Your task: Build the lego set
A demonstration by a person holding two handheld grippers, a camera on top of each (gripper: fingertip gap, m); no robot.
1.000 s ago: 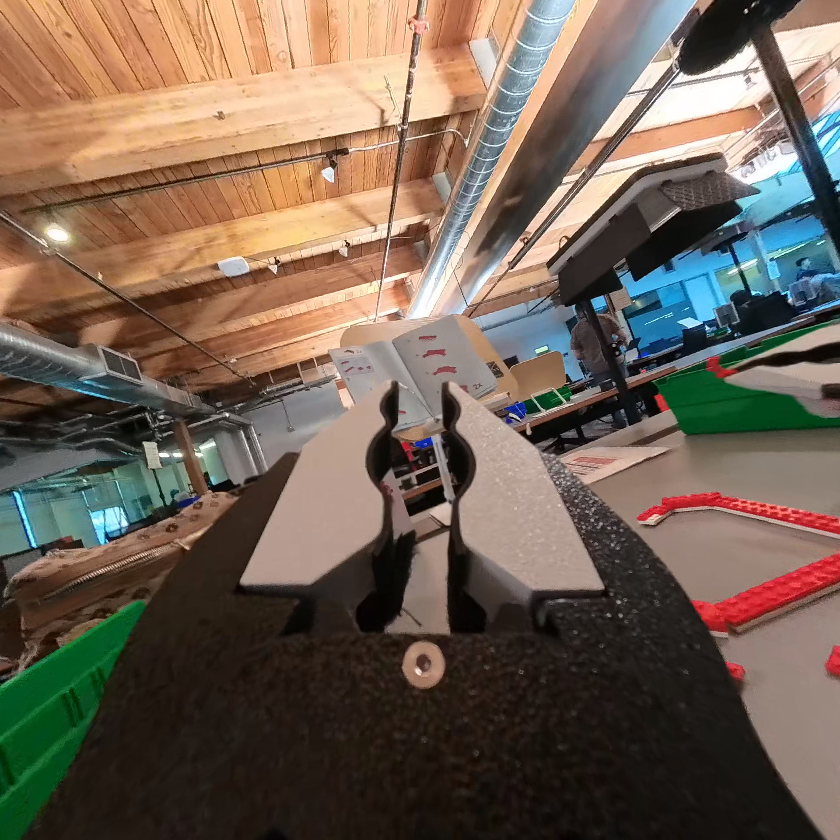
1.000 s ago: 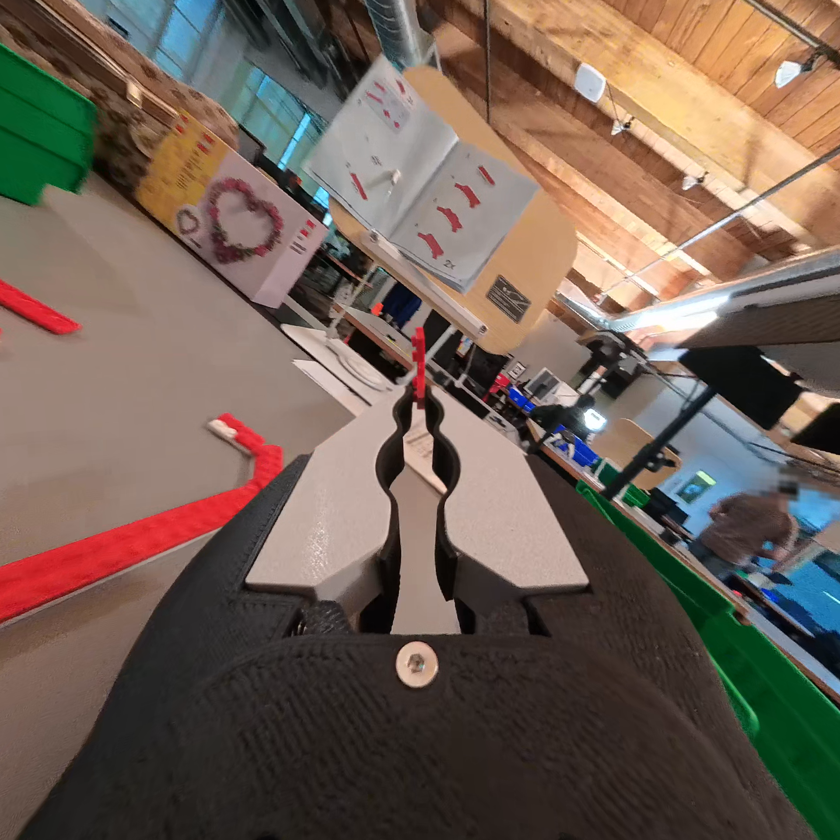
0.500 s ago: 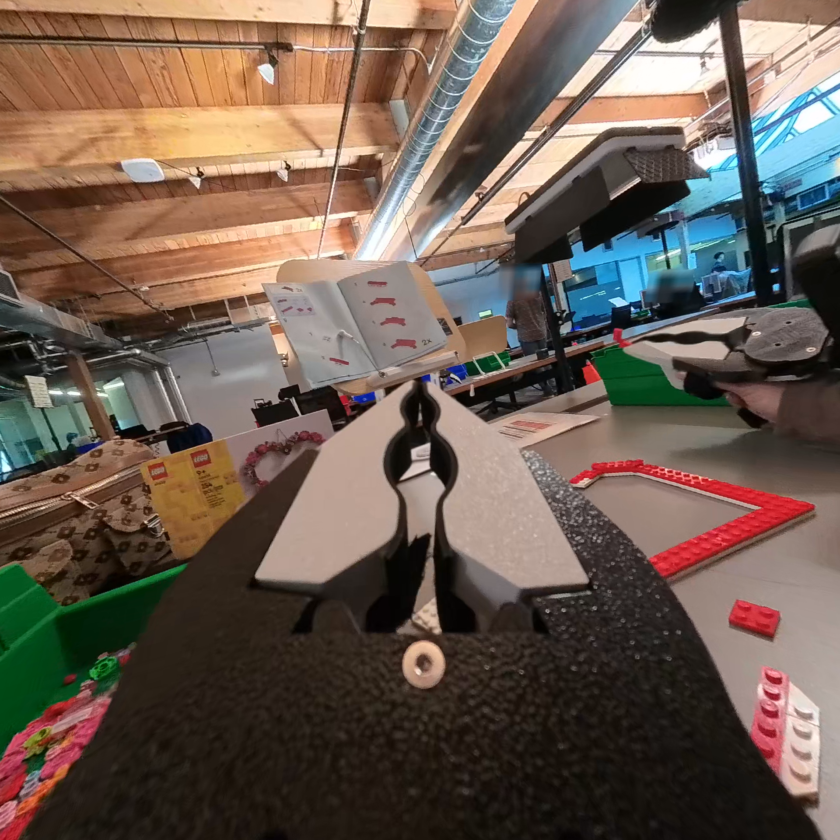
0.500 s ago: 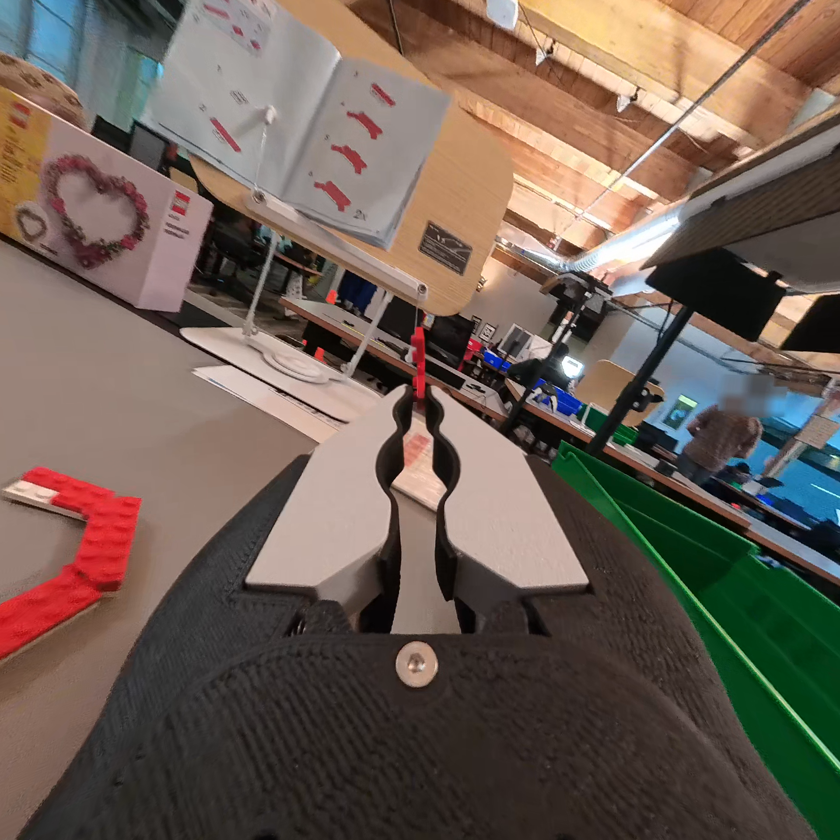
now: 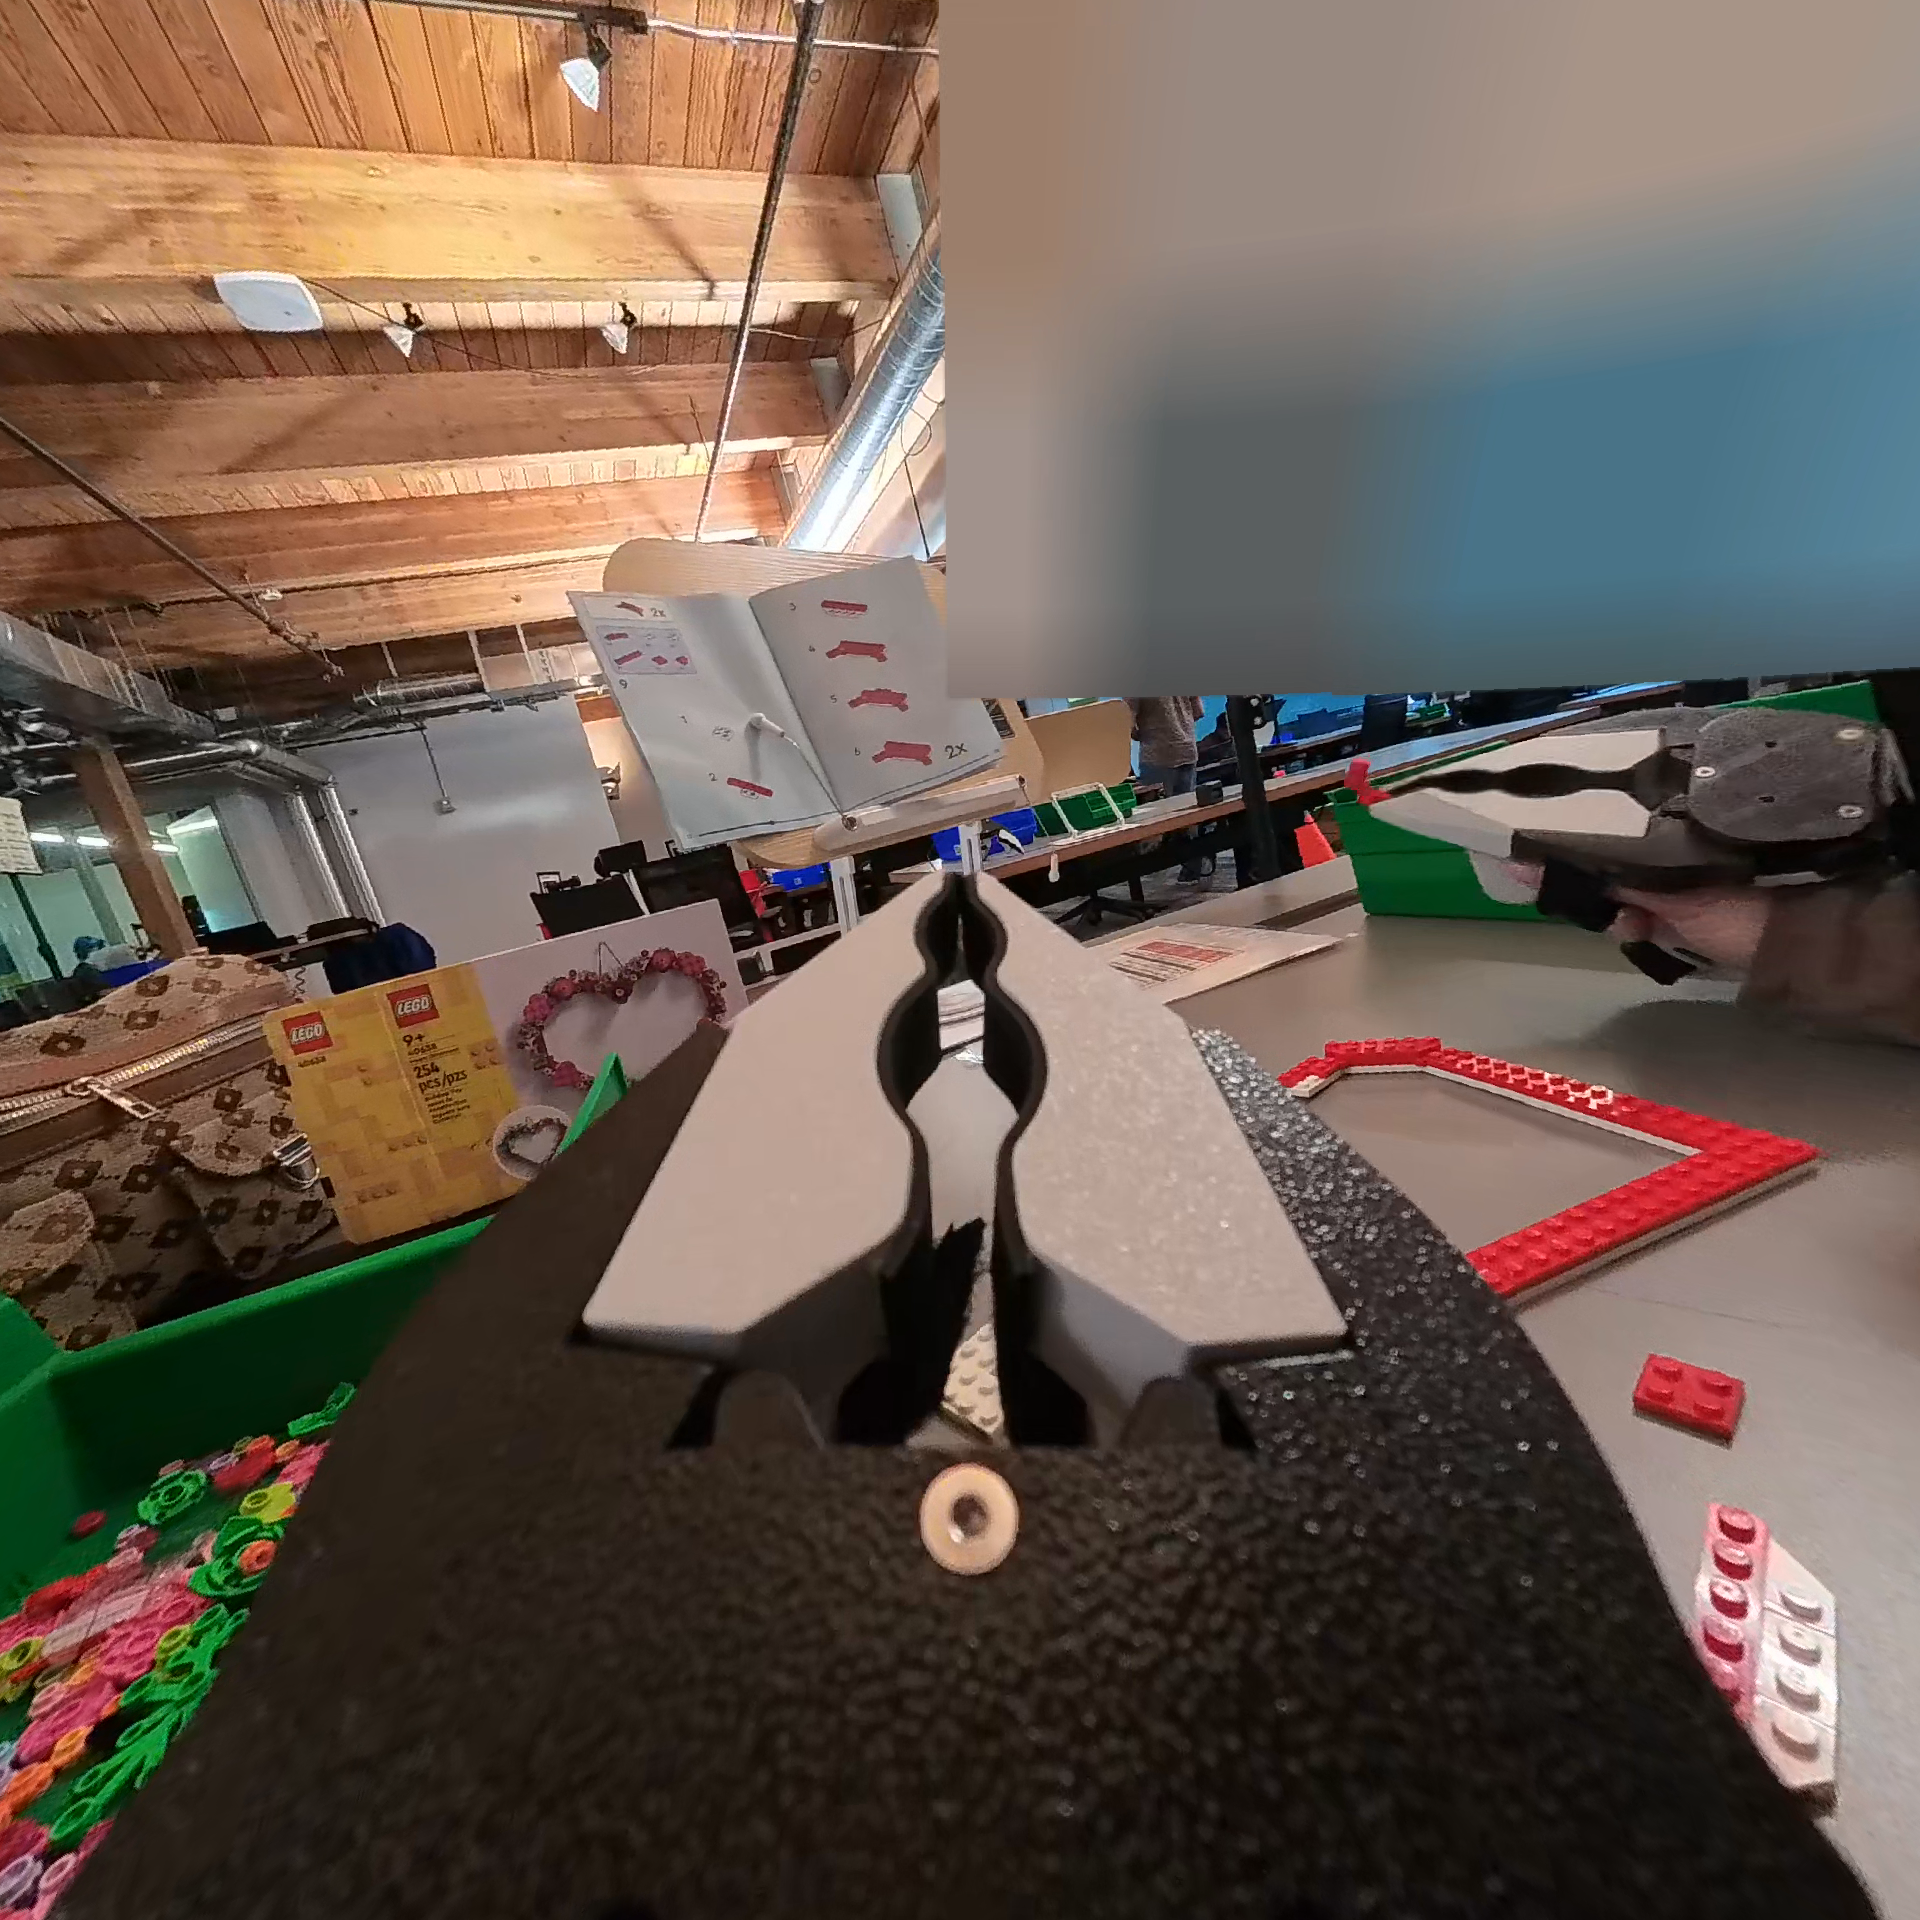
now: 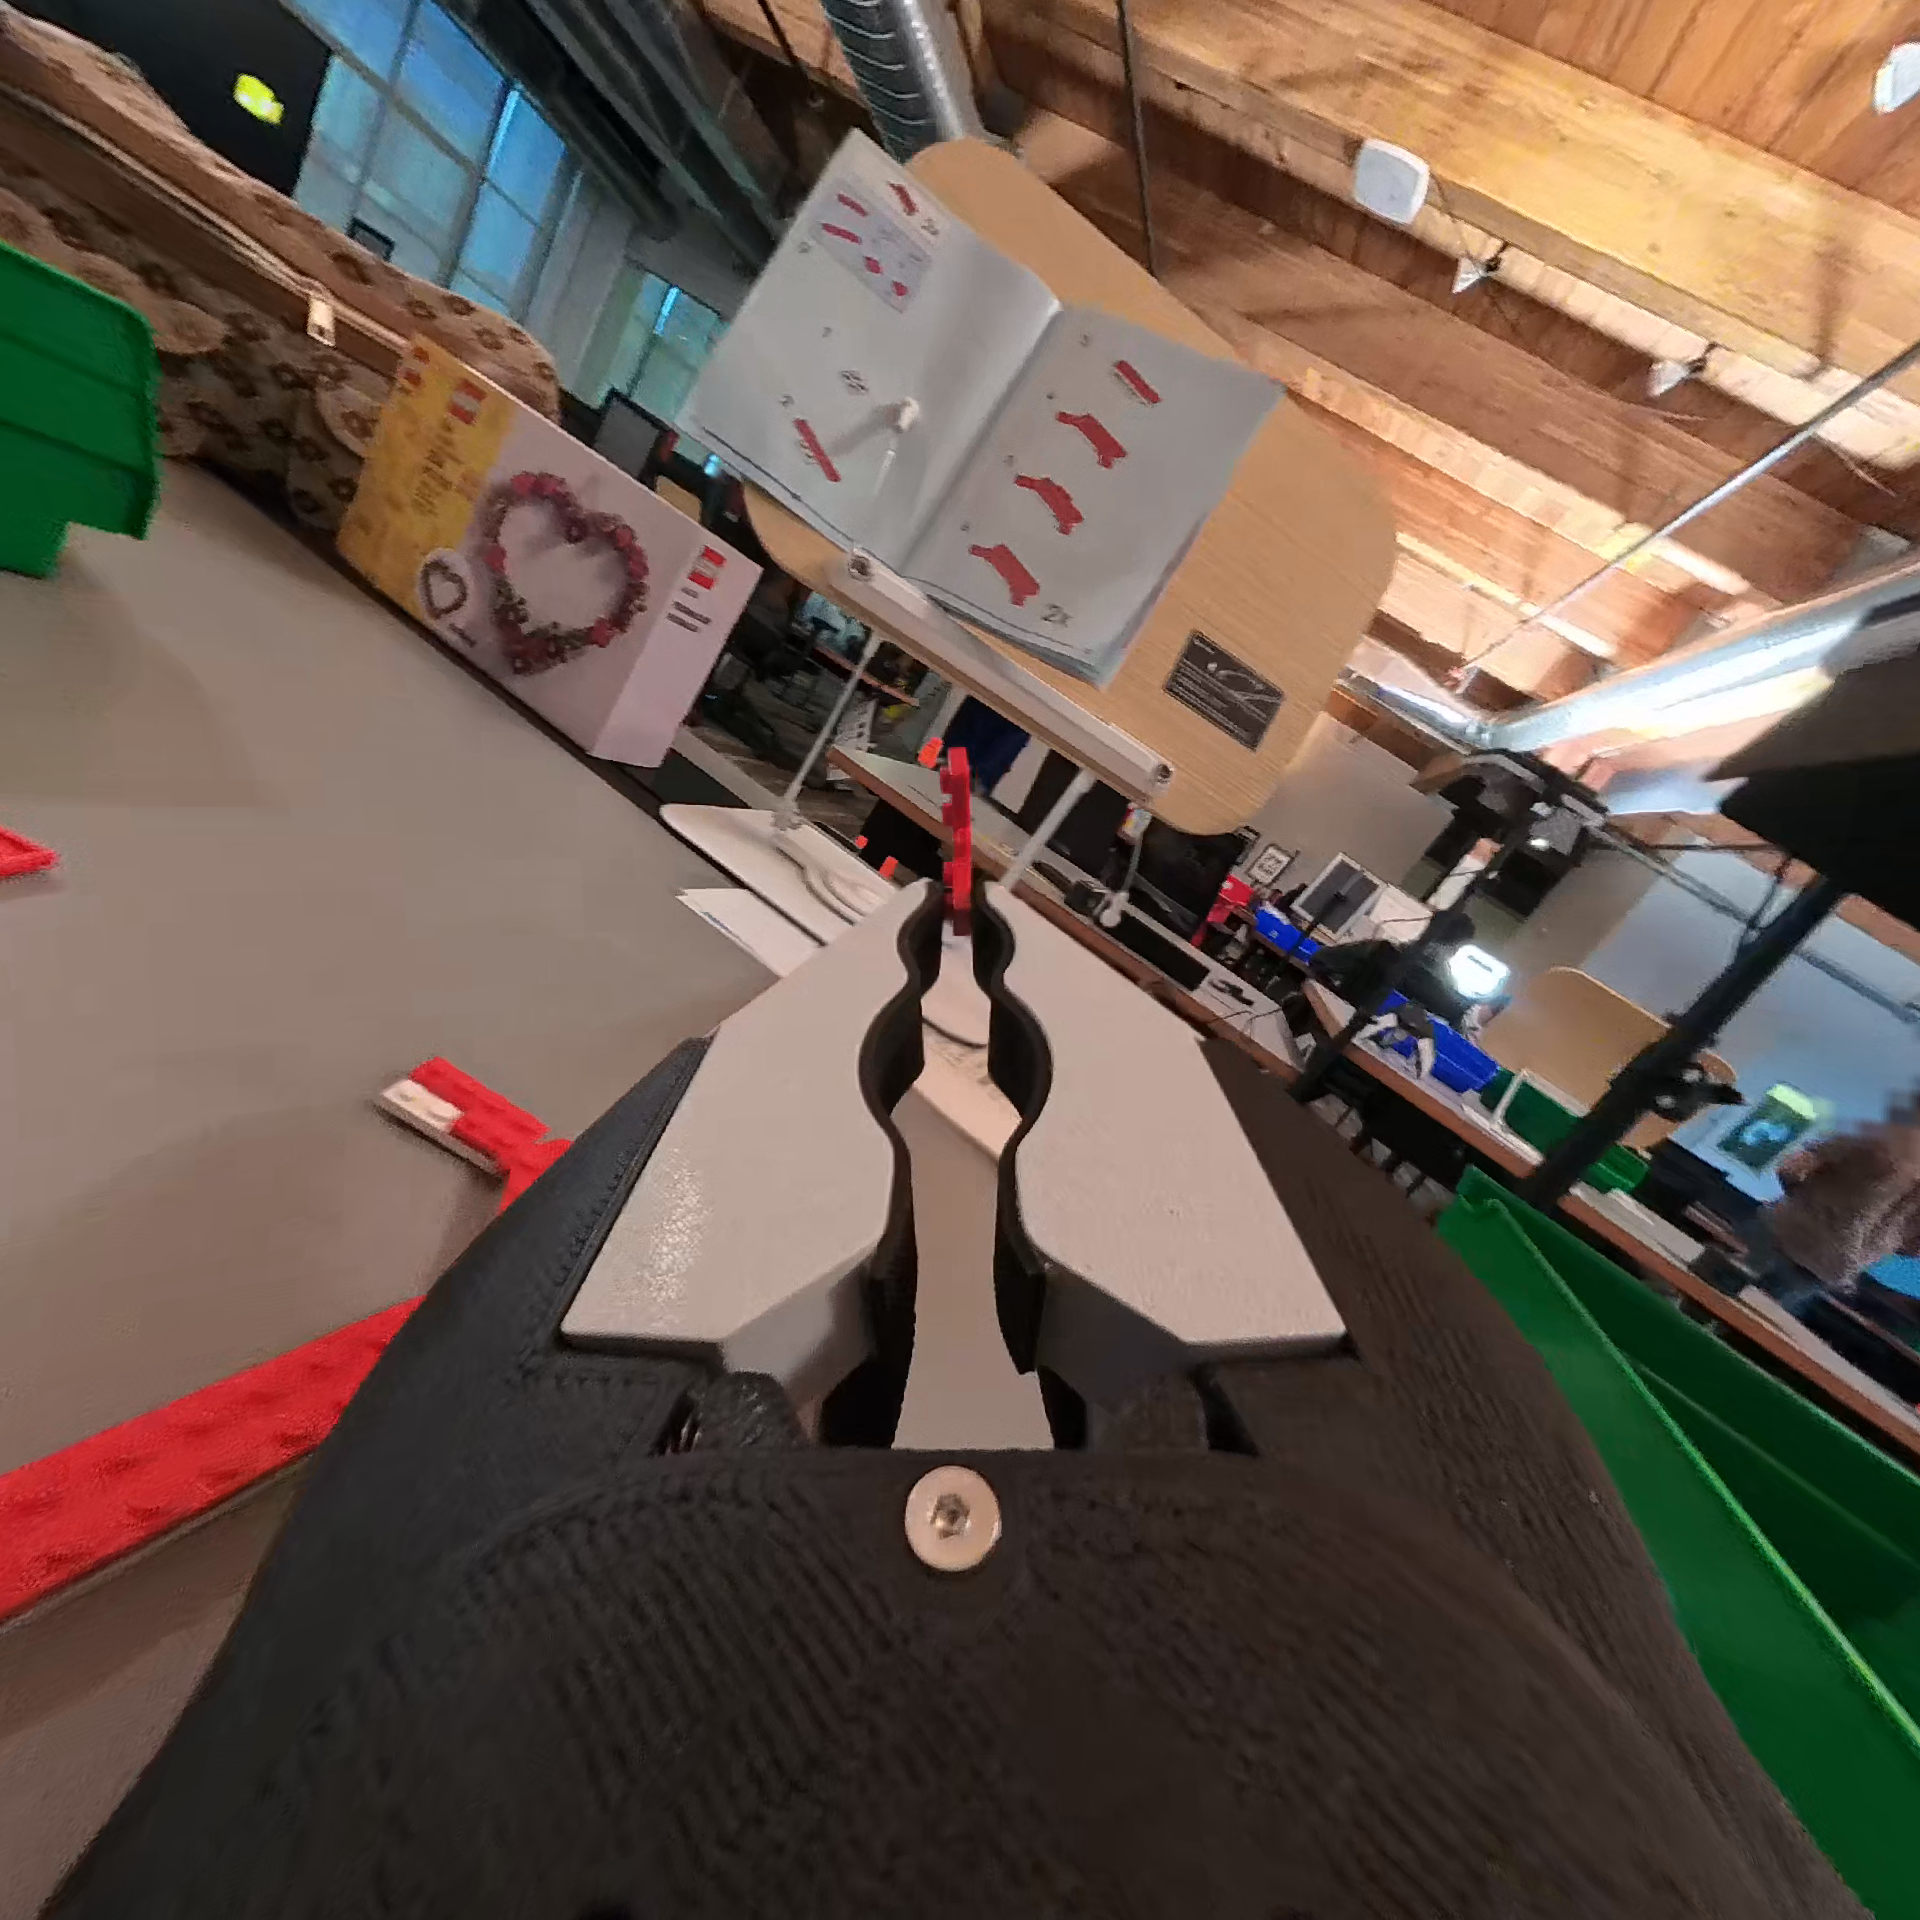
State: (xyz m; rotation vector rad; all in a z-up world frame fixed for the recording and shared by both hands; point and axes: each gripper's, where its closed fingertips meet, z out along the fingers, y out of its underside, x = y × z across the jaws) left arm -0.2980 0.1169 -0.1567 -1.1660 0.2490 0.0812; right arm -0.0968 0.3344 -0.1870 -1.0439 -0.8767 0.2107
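In the left wrist view my left gripper (image 5: pixel 961 885) is shut and empty, held above the grey table. A red lego frame (image 5: pixel 1558 1143) lies flat to its right. Beside that are a small red plate (image 5: pixel 1688 1397) and a pink and white wedge piece (image 5: pixel 1766 1631). My right gripper (image 6: pixel 956 914) is shut on a thin red lego piece (image 6: pixel 954 831) that sticks up from its tips. It also shows at the right of the left wrist view (image 5: pixel 1382 795). The red frame (image 6: pixel 156 1455) lies low at the left of the right wrist view.
A green bin of flower pieces (image 5: pixel 156 1371) is at lower left. A second green bin (image 6: pixel 1714 1455) is at the right. The lego box (image 5: pixel 416 1081), a patterned bag (image 5: pixel 125 1091) and the open instruction booklet on a stand (image 5: pixel 790 707) are behind. Across from one pair of fingers to the other is roughly 30 centimetres. From the left gripper's tips to the small red plate (image 5: pixel 1688 1397) is close to 20 centimetres.
My left gripper has closed and tipped down from the ceiling toward the table and bin. My right gripper has kept hold of the red piece while swinging and rolling.
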